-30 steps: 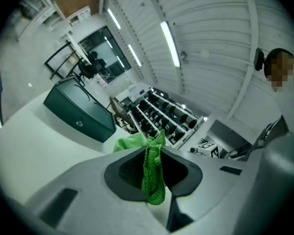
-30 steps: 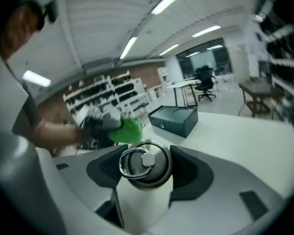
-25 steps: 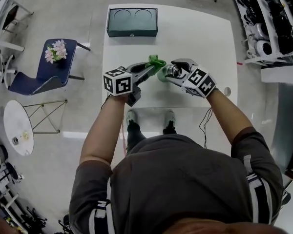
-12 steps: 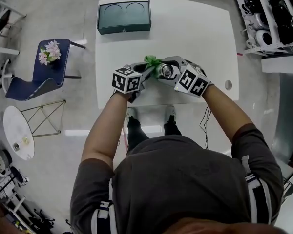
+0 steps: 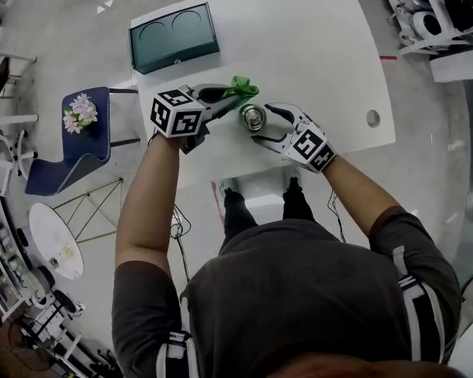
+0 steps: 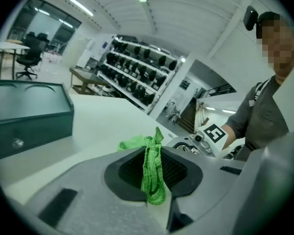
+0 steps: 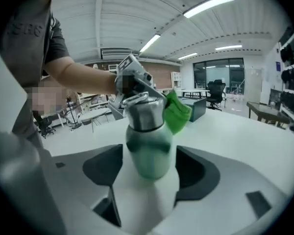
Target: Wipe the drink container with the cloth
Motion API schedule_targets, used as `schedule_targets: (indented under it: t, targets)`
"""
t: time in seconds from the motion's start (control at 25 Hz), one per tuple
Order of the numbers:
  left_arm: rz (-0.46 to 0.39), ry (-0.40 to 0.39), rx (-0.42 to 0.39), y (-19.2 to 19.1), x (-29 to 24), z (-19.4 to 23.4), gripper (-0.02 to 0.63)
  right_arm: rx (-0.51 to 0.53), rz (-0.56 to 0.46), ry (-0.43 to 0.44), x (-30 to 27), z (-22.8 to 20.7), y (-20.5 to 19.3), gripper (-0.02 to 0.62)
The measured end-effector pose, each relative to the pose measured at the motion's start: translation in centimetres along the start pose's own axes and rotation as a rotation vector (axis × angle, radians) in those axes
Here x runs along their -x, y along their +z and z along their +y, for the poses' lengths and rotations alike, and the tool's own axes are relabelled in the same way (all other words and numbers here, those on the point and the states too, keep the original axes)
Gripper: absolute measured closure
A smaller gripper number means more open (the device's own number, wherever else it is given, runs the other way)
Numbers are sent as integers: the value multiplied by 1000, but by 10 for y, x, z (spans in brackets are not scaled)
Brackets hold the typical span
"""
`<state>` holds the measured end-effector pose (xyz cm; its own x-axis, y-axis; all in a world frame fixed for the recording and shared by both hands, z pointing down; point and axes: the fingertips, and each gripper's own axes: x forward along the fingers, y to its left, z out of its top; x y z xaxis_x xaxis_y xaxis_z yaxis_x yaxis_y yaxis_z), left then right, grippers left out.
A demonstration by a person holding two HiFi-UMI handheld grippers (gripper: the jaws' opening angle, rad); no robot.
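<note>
A pale green drink bottle (image 5: 252, 117) with a steel cap stands upright on the white table (image 5: 323, 53). My right gripper (image 5: 262, 124) straddles it. In the right gripper view the bottle (image 7: 149, 146) sits between the jaws with a gap on each side; the jaws have just been opening, and the right gripper (image 7: 149, 170) is open. My left gripper (image 5: 230, 94) is shut on a green cloth (image 5: 240, 87), just left of and behind the bottle's cap. The cloth (image 6: 154, 173) hangs pinched in the left gripper (image 6: 154, 180).
A dark green box (image 5: 173, 38) lies at the table's far left. A round hole (image 5: 373, 118) is near the right edge. A blue chair (image 5: 87, 124) with flowers stands left of the table, and shelves (image 5: 441, 14) stand at the right.
The bottle was gripped by the right gripper with the cloth against it. Now it stands on the table and the right jaws have spread off it. Both hands have come down.
</note>
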<state>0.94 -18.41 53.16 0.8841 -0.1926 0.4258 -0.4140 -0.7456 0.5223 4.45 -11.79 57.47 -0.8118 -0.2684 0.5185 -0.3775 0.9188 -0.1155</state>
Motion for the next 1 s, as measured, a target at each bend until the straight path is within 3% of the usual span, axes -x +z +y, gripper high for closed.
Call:
schedule_targets:
  t: [0.04,0.12,0.24,0.32,0.52,0.64,0.76,0.84,0.92,1.0]
  targets:
    - [44,-58,3,-2,-10,-3,557,5,-2,-3,-4,1,-4,307]
    - [112,-154,34,-6,-28,-6,557,0,-11,2,-7,1,-6,310]
    - [199,-216,59,-11,-44,-1,557,8,-20,22,-7,1,-6,314]
    - [251,-217,45,-14,-54,1,557,15,-27,30,-7,1,-6,314]
    - [369,-134,-64,-28,-70,13,557,17,-30,39,-5,3,-7,318]
    - [314,-79,-112,-19,-51,12,557,18,-27,44,-4,1,-6,316]
    - [88,-52,-74,14,-6,-11,557,28,-23,47,-3,1,-7,318]
    - [-25,-45,-91,32,16,-40,557,31,-21,46,-2,1,-8,318]
    - [-32,-9,-159,34,17,-63,557,31,-15,42,-2,1,-9,318]
    - [20,56,-254,27,6,-77,557,32,-4,38,-2,1,-9,318]
